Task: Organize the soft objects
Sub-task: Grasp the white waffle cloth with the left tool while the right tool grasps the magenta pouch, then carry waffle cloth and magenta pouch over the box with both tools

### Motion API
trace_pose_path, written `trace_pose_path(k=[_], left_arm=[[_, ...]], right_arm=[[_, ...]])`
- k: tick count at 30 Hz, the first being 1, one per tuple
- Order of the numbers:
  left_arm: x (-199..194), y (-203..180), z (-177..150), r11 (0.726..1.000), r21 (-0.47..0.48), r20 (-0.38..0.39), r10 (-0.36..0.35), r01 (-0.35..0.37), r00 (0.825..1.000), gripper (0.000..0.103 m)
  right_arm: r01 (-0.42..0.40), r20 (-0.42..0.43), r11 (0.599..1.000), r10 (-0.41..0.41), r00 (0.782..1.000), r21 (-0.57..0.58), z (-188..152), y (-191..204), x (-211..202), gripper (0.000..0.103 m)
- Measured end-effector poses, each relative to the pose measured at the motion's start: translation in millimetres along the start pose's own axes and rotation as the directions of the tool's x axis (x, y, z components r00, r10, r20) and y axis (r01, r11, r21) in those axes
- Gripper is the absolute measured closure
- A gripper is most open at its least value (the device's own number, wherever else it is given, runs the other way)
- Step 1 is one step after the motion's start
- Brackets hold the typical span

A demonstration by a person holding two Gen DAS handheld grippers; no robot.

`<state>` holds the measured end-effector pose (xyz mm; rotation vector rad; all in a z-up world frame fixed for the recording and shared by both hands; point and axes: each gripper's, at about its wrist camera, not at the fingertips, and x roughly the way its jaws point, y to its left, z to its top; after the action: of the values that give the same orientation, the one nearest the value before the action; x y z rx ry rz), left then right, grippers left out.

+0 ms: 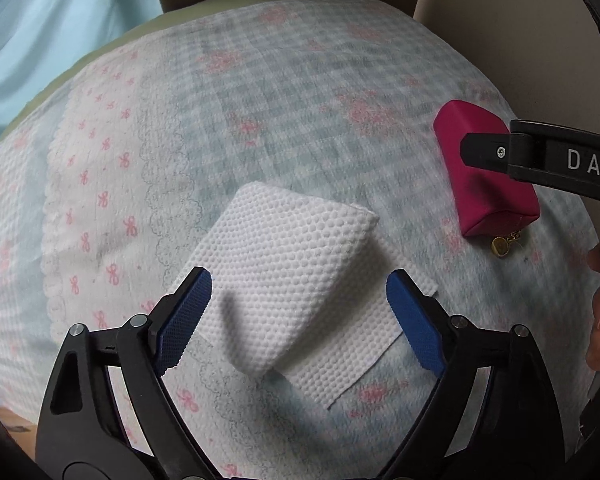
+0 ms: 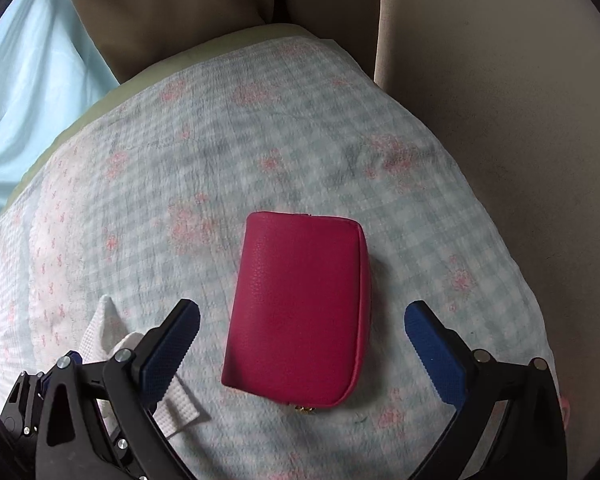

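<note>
Soft objects here are two: a folded white cloth and a red pouch, both lying flat on a checked quilt that covers a seat cushion. Nearest the left gripper, the cloth lies between its wide-spread fingers, untouched, stretching toward 12 o'clock. The right gripper, likewise wide and empty, straddles the pouch, zip pull toward 6 o'clock. Each tool seems lined up for its own pickup. Beyond, at 12 o'clock, rise brown cushions.

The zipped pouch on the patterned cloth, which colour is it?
The pouch is deep pink, almost magenta; the right wrist view shows it best.
</note>
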<state>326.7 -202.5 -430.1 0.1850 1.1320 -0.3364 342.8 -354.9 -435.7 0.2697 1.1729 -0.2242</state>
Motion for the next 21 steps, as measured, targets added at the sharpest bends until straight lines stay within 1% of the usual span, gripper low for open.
trace_pose_path(k=[1, 2, 3, 4, 5, 6, 8, 9, 10, 11, 14, 21], left_arm=[[5, -1, 0, 1.0, 0.007, -0.002, 0.001, -0.001, 1.0, 0.022], [8, -1, 0, 1.0, 0.013, -0.003, 0.004, -0.004, 1.0, 0.028], [12, -1, 1, 1.0, 0.018, -0.005, 0.008, -0.008, 1.0, 0.031], [15, -1, 1, 1.0, 0.019, -0.011, 0.009, -0.009, 1.0, 0.032], [19, -1, 1, 1.0, 0.018, -0.018, 0.011, -0.01, 1.0, 0.039], [21, -1, 1, 1.0, 0.015, -0.022, 0.011, -0.011, 1.0, 0.051], [21, -1, 1, 1.0, 0.015, -0.01, 0.01, -0.01, 1.0, 0.062], [20, -2, 2, 1.0, 0.022, -0.006, 0.014, -0.014, 1.0, 0.069], [20, -3, 2, 0.999, 0.031, -0.005, 0.021, -0.021, 1.0, 0.072], [19, -4, 2, 0.999, 0.037, -0.004, 0.022, -0.022, 1.0, 0.079], [18, -8, 4, 0.998, 0.057, -0.002, 0.024, -0.023, 1.0, 0.088], [16, -10, 6, 0.997, 0.063, -0.004, 0.037, -0.036, 0.999, 0.092]], right_arm=[[0.003, -0.007, 1.0, -0.002, 1.0, 0.0, 1, 1, 6, 0.008], [-0.001, -0.017, 1.0, 0.001, 1.0, 0.004, 2, 0, 11, 0.017], [-0.009, -0.027, 1.0, 0.009, 1.0, 0.009, 2, 0, 15, 0.023], [0.01, -0.03, 1.0, -0.01, 0.999, 0.007, 2, 0, 18, 0.032], [0.022, -0.025, 1.0, -0.022, 0.999, 0.001, 1, 0, 18, 0.036], [0.024, -0.02, 1.0, -0.024, 1.0, 0.002, 0, -1, 18, 0.037], [0.032, -0.014, 0.999, -0.031, 0.999, 0.003, -2, -2, 17, 0.042], [0.035, -0.012, 0.999, -0.035, 0.999, 0.0, -3, -2, 16, 0.043], [0.034, -0.01, 0.999, -0.034, 0.999, 0.002, -3, -3, 16, 0.045], [0.033, -0.01, 0.999, -0.033, 0.999, 0.003, -3, -4, 15, 0.047], [0.029, -0.01, 1.0, -0.029, 1.0, 0.0, -3, -3, 15, 0.051], [0.021, -0.008, 1.0, -0.021, 1.0, 0.001, -3, -6, 10, 0.055]])
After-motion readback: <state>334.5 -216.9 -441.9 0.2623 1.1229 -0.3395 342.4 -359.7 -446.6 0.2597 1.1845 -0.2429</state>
